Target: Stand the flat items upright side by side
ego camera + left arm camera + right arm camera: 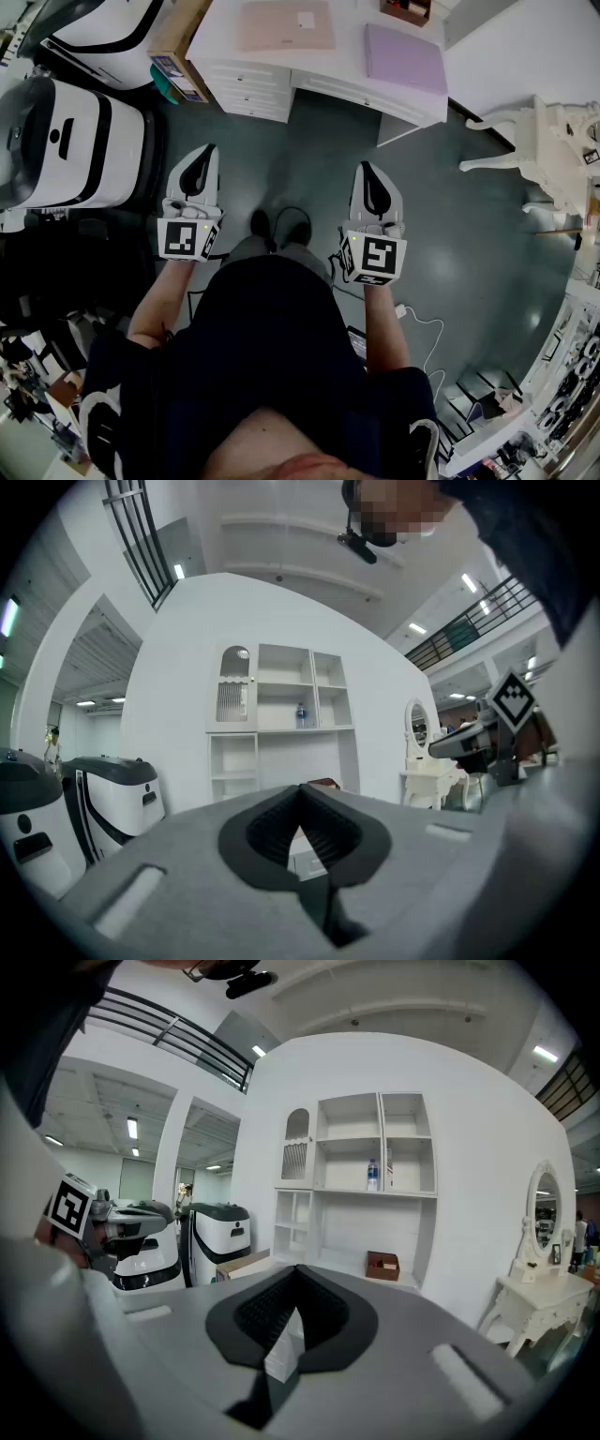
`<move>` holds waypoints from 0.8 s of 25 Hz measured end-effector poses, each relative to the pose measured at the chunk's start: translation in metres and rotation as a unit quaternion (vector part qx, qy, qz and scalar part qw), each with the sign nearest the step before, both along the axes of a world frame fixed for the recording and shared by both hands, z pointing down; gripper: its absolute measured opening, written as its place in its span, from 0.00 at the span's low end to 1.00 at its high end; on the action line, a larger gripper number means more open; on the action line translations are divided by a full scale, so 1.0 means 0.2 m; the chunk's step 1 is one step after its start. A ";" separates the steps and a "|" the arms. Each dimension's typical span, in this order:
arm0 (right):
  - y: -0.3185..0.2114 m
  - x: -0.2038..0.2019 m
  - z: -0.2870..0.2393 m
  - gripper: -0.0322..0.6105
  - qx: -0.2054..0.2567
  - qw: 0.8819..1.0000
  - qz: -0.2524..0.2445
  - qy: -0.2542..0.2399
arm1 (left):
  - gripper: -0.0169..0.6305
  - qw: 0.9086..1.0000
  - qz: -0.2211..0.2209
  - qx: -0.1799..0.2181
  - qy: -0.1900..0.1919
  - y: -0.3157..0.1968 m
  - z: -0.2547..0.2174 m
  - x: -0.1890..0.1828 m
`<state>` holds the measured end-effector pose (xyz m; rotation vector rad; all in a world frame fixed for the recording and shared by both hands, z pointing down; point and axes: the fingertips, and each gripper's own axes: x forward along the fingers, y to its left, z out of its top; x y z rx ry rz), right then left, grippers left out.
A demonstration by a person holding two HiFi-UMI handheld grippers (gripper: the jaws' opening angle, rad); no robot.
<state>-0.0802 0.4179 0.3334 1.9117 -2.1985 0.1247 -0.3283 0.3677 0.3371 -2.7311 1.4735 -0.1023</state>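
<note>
Head view shows me standing back from the white desk with drawers (pixel 349 52) at the top of the frame; on it the pale pink flat rectangular item (pixel 286 25) lies face up at upper centre, and the lilac flat rectangular item (pixel 405 58) lies face up just to its right, a strip of bare desktop between them; neither stands upright, so I judge the task not yet begun. My left gripper (pixel 206 150) at centre left and my right gripper (pixel 365 169) at centre right both hang over the dark grey floor (pixel 441 234), well short of the desk. In the left gripper view my jaws are clenched tip to tip on nothing; the right gripper view shows the same, pads together and empty. Everything is left to do, as I see it: reach the desk; take each flat piece; stand it on edge; set the two side by side.
</note>
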 end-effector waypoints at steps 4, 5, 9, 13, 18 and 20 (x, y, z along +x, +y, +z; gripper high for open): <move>-0.01 0.00 0.00 0.05 0.000 1.000 -0.002 0.002 | 0.03 1.000 0.003 0.003 -0.002 0.00 -0.01 0.01; -0.02 0.00 0.00 0.05 0.000 1.000 -0.002 0.004 | 0.03 1.000 0.003 0.003 -0.003 0.00 -0.01 0.01; -0.03 0.01 0.00 0.05 0.000 1.000 -0.005 0.005 | 0.03 1.000 0.002 0.004 -0.003 -0.01 -0.02 0.02; -0.04 0.00 0.00 0.05 -0.003 1.000 -0.006 0.006 | 0.03 1.000 0.004 0.004 -0.004 -0.02 -0.01 0.04; -0.05 0.02 0.00 0.05 0.003 1.000 -0.001 -0.006 | 0.03 1.000 0.005 0.005 -0.009 -0.03 -0.01 0.04; -0.05 0.03 0.00 0.05 0.005 1.000 0.002 -0.013 | 0.03 1.000 0.005 0.004 -0.010 -0.02 0.00 0.05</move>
